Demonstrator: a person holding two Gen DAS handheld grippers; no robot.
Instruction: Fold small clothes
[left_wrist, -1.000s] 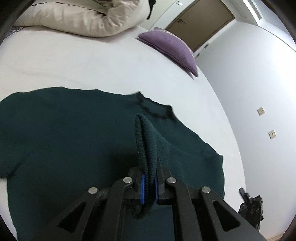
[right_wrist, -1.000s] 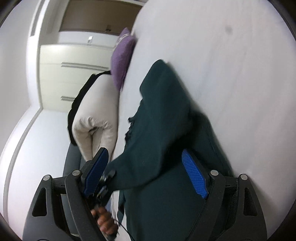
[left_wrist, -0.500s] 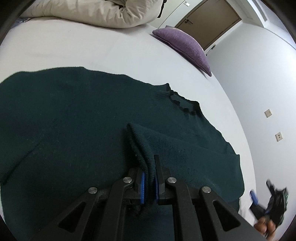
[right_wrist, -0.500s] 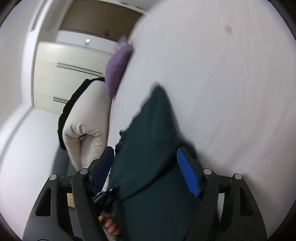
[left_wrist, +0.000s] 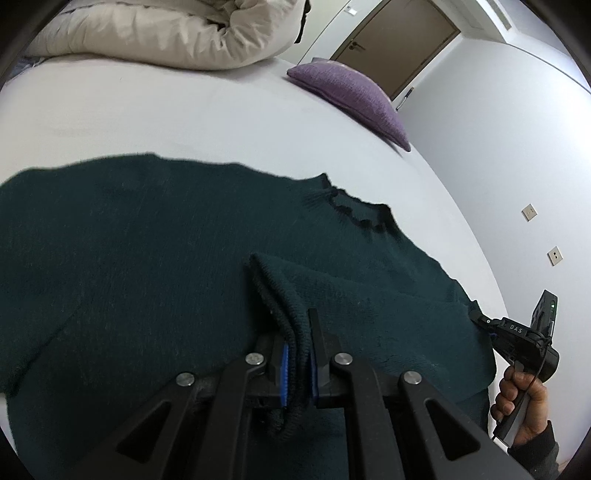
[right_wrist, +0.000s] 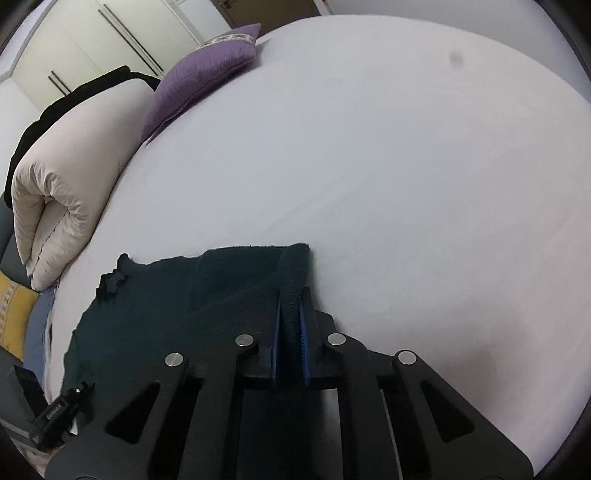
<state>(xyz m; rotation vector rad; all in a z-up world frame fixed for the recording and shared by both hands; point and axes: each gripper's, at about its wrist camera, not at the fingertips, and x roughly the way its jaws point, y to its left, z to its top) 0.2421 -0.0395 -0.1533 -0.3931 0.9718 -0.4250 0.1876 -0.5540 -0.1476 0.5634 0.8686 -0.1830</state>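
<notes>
Dark green knit sweater (left_wrist: 122, 258) lies flat on the white bed (left_wrist: 184, 122), collar toward the purple pillow (left_wrist: 354, 96). Left gripper (left_wrist: 295, 365) is clamped on a cuff folded over the body, and right gripper (right_wrist: 290, 325) has just snapped closed on the shoulder corner at the sweater's right edge. So the sleeve fold runs between them, I'd guess.

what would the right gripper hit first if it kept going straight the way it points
Probably just the white bed sheet. The right gripper is shut on the corner edge of the dark green sweater, pointing down toward the bed; past that edge, only bare sheet shows, though depth is unclear.
</notes>
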